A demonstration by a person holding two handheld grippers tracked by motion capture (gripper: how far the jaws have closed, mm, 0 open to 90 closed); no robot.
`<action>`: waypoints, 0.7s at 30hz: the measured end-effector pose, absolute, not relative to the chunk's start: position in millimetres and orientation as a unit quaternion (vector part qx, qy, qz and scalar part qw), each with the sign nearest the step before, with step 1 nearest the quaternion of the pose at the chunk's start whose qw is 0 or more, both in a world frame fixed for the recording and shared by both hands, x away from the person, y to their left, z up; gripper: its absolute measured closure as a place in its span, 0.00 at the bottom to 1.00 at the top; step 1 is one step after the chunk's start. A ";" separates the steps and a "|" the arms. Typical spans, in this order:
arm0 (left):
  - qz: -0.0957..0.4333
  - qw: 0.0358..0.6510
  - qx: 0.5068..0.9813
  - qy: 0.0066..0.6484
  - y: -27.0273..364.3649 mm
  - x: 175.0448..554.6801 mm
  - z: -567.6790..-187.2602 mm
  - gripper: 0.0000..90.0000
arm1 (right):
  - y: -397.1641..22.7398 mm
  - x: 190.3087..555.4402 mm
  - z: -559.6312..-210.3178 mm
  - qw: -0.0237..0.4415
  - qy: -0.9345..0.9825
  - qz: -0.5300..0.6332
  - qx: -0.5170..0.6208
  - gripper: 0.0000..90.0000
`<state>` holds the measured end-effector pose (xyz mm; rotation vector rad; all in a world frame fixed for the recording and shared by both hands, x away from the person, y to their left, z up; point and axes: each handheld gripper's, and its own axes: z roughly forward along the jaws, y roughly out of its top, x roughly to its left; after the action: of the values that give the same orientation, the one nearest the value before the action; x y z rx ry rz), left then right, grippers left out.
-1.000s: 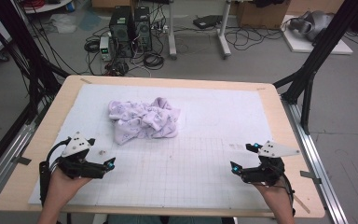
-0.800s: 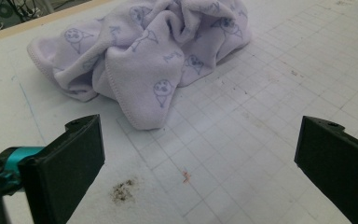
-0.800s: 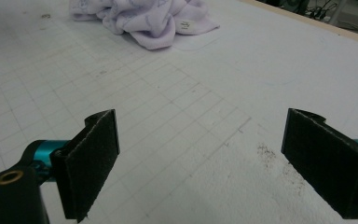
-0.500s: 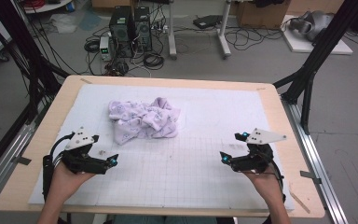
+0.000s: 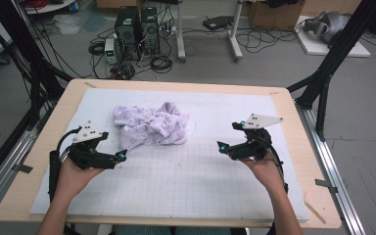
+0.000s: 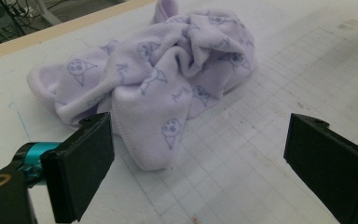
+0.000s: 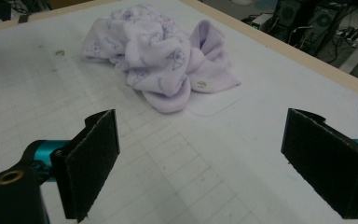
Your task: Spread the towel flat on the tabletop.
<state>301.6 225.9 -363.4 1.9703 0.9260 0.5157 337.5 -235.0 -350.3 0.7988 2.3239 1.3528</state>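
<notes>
A crumpled lilac cloth (image 5: pixel 152 125) with small printed figures lies in a heap on the white gridded mat (image 5: pixel 176 181), left of centre. My left gripper (image 5: pixel 121 155) is open just in front of the cloth's near-left edge, its jaws wide apart and empty. In the left gripper view the cloth (image 6: pixel 168 79) lies close ahead, its nearest fold between the jaws' line. My right gripper (image 5: pixel 221 146) is open to the right of the cloth, a short gap away. The right gripper view shows the cloth (image 7: pixel 154 56) farther ahead with a small label on it.
The mat covers a wooden table (image 5: pixel 293 117) with bare edges. Black frame legs (image 5: pixel 323 83) stand at the table's back corners. Computer towers (image 5: pixel 137 27) and cables lie on the floor behind.
Both grippers have moved forward and inward toward the cloth. The left one now sits at its near edge; the right one has come up from the table's front right.
</notes>
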 end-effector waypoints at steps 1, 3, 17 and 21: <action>0.209 0.436 0.791 0.375 225.3 304.7 -363.2 0.10 | -230.3 341.3 -348.4 0.164 0.818 0.473 0.282 0.12; 0.215 0.429 0.789 0.383 224.0 311.1 -362.8 0.13 | -220.2 349.8 -344.7 0.165 0.821 0.471 0.276 0.12; 0.208 0.413 0.793 0.397 207.4 363.8 -388.6 0.40 | -147.8 405.1 -378.6 0.118 0.853 0.437 0.258 0.26; 0.185 0.420 0.791 0.404 202.1 374.1 -399.8 0.48 | -135.9 414.7 -393.0 0.103 0.860 0.427 0.258 0.34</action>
<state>374.1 202.1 -399.8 1.9836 1.0130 0.4636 414.7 -135.9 -393.0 0.7623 2.5393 1.2598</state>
